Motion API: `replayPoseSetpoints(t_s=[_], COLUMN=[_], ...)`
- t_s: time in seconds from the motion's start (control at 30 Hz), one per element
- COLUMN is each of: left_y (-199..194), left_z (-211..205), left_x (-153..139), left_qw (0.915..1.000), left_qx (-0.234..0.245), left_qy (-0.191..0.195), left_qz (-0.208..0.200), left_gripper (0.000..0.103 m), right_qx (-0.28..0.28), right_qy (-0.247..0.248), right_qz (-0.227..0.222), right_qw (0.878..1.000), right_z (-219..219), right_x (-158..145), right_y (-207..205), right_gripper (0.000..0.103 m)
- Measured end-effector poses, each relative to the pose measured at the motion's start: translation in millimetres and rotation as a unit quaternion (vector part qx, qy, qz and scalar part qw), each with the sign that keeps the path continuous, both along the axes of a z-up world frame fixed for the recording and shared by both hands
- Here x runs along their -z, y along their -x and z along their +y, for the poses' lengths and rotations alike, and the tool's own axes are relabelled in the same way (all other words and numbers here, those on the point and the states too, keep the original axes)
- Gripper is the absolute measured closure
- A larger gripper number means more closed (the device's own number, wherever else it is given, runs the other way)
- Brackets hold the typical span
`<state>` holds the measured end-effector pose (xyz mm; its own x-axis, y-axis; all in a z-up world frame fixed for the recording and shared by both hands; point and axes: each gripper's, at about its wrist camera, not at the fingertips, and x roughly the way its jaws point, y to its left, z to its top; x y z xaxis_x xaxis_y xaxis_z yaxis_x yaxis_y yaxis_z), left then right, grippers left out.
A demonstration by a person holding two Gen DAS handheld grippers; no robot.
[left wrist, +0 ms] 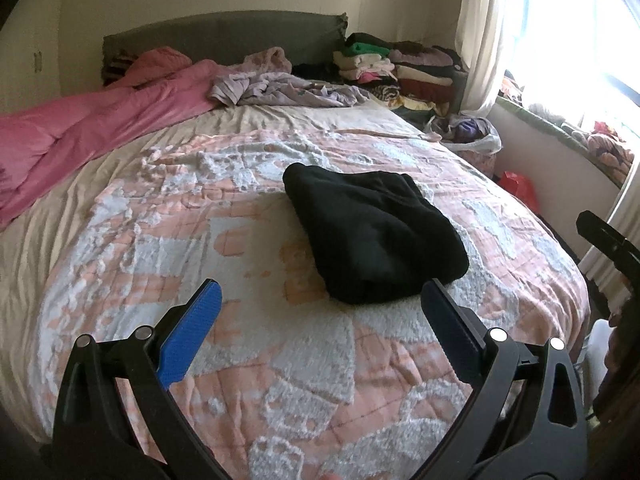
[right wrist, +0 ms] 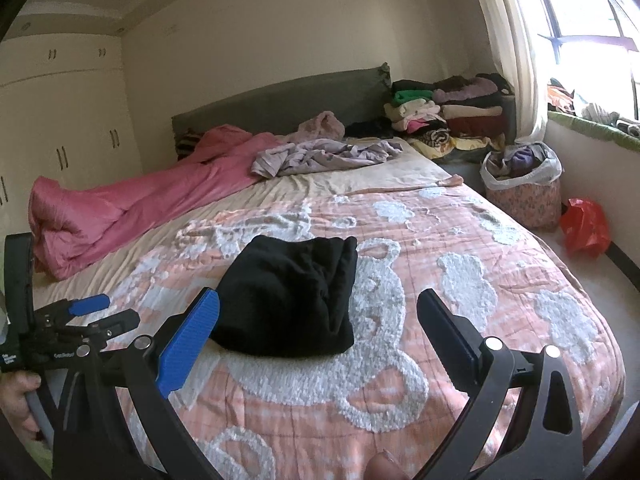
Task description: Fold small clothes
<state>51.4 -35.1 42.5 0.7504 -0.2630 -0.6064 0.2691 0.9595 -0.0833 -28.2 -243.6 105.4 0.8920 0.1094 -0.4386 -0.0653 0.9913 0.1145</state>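
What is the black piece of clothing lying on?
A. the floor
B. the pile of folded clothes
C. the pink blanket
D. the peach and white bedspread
D: the black garment sits by itself on the peach and white bedspread, apart from the pink blanket and the stacked clothes near the headboard.
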Motion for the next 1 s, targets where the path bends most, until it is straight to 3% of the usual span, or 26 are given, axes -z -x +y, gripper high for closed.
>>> replayPoseSetpoints(t_s=[0.27, 0.7, 1.0], left_y=[16.8, 19.3, 19.4], left_z=[11.6, 24.2, 21.0], left_x=[21.1, 62.2, 68.1], left_qw=[0.9999, 0.9987, 0.9984], left_qx=[-0.005, -0.026, -0.028], left_qy=[-0.008, -0.006, -0.007], left_qz=[0.007, 0.043, 0.048], left_gripper=[0.010, 0.009, 0.010], right_qx=[-0.017, 0.006, 0.006], right_qy=[0.012, 0.043, 0.044], right_qz=[0.009, 0.070, 0.074], right_qw=[1.000, 0.997, 0.996], right_z=[17.5, 41.4, 41.7], right_x=[19.3, 88.3, 93.6], right_y=[18.8, 9.2, 7.7], right_gripper=[0.004, 0.004, 0.004])
